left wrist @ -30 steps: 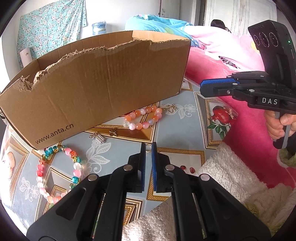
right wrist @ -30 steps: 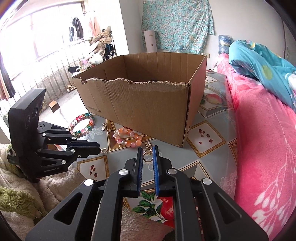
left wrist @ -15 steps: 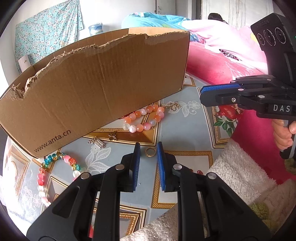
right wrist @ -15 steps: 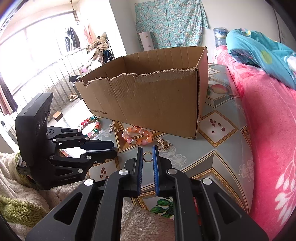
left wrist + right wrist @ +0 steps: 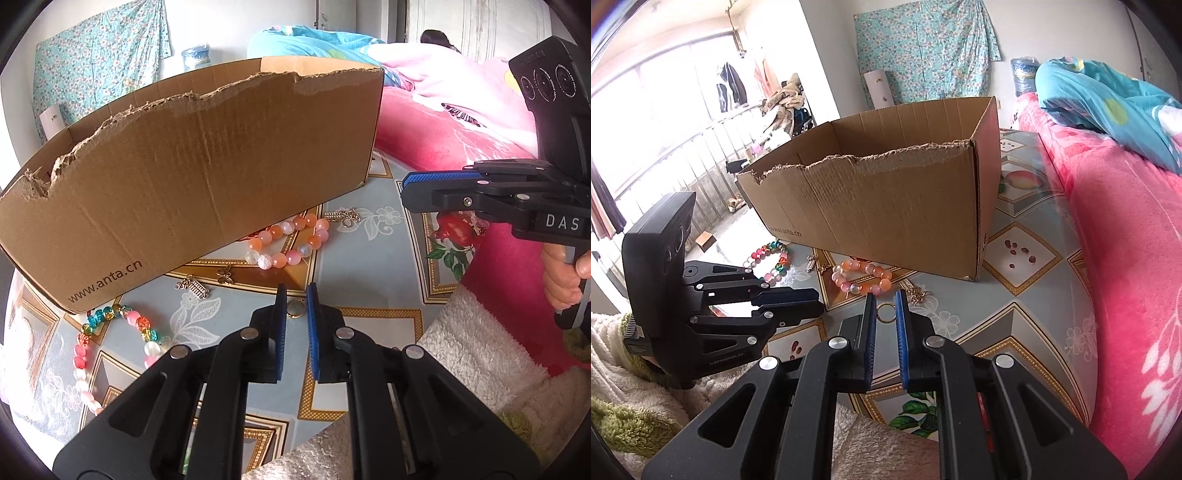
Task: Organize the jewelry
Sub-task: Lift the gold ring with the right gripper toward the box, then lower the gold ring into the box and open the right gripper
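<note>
Entry, jewelry sort, 2 grippers. Change noted: the left gripper point(image 5: 295, 295), nearly together 1 second ago, then parted, is now closing about a small gold ring point(image 5: 295, 309) that sits between its blue ribbed pads point(image 5: 314, 332). Whether they already bite we cannot tell. We read this as a re-grip. The right gripper point(image 5: 886, 299) is unchanged, clamped on a second gold ring point(image 5: 886, 313), thin, round, bright metal, above the table and short of the cardboard box point(image 5: 886, 214). Nothing of the task's goods shows inside that box, which is corrugated and open-topped with a torn rim. Loose on the glossy patterned tablecloth point(image 5: 369, 266): 1 orange bead bracelet point(image 5: 288, 243), smooth and translucent; 1 multicolour bead bracelet point(image 5: 110, 332); 1 silver abacus charm point(image 5: 194, 290); 1 butterfly charm point(image 5: 224, 275).
</note>
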A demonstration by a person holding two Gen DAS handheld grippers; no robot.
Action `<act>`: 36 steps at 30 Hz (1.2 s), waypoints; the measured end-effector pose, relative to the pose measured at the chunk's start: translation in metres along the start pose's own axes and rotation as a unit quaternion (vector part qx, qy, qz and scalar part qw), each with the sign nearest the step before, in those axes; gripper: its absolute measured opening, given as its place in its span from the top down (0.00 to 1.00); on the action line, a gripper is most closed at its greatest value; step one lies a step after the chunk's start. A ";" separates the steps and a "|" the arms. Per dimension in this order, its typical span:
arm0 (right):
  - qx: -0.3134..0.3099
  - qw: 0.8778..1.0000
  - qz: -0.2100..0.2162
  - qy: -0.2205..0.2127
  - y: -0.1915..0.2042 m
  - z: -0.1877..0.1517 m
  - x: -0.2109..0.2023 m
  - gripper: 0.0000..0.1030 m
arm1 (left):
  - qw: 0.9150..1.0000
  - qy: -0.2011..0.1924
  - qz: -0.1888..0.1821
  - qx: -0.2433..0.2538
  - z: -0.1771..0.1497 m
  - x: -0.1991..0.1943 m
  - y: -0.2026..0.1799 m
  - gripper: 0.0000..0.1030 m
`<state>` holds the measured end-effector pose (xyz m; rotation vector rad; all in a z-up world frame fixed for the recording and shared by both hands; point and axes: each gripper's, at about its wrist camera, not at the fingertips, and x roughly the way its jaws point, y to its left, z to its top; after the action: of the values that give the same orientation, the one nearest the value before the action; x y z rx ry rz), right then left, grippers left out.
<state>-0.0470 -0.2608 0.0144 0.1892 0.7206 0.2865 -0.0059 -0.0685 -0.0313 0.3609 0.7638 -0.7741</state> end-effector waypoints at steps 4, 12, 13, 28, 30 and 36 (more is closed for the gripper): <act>-0.005 1.000 -0.004 -0.010 0.004 0.004 -0.007 0.90 | 1.000 -0.012 -0.002 -0.004 0.002 -0.011 0.001 0.91; -0.038 0.997 0.009 -0.063 0.027 0.042 -0.037 0.90 | 0.996 -0.090 -0.013 -0.015 0.030 -0.073 0.013 0.91; -0.047 0.996 0.013 -0.073 0.032 0.051 -0.040 0.90 | 0.994 -0.104 -0.013 -0.018 0.038 -0.082 0.017 0.91; -0.018 0.998 0.019 0.056 0.019 0.169 0.069 0.89 | 0.991 -0.007 0.029 -0.133 0.146 -0.004 0.123 0.91; -0.002 0.996 0.018 0.086 0.012 0.173 0.089 0.89 | 0.990 0.011 0.036 -0.132 0.149 0.012 0.127 0.90; 0.026 0.996 0.015 0.090 -0.002 0.174 0.102 0.88 | 0.987 0.018 0.043 -0.151 0.146 0.023 0.136 0.69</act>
<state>0.1430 -0.2425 0.0785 0.2267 0.9042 0.3165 0.1756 -0.0690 0.0541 0.1339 0.8795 -0.5619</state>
